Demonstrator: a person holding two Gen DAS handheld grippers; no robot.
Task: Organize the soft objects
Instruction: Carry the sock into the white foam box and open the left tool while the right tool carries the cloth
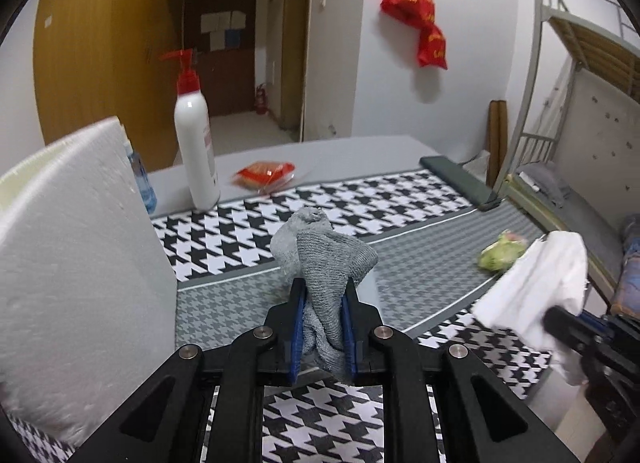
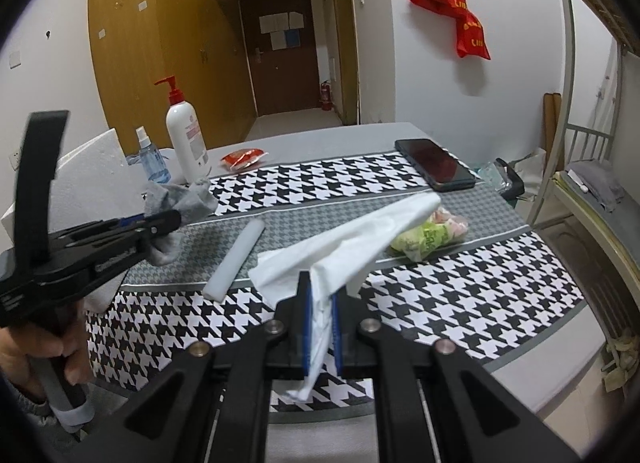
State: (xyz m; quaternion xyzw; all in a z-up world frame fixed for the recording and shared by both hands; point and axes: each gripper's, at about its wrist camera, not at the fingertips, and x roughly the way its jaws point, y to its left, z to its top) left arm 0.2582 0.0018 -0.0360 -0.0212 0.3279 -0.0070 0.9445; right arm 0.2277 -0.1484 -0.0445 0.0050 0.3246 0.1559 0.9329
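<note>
Left gripper (image 1: 323, 291) pinches grey sock (image 1: 324, 259); right gripper (image 2: 320, 287) pinches tissue (image 2: 348, 247) (both lifted).

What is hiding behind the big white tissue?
Behind the white tissue lies a green packet on the patterned table. Its right end shows, with something pink there; the tissue covers its left part.

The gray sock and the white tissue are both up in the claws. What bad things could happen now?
1. The white tissue is thin, and the right claw pinches only one corner, so it might tear or slip out.
2. The gray sock hangs loose from the left claw close to the tall pump bottle and the small spray bottle, so a swing might tip one over.
</note>
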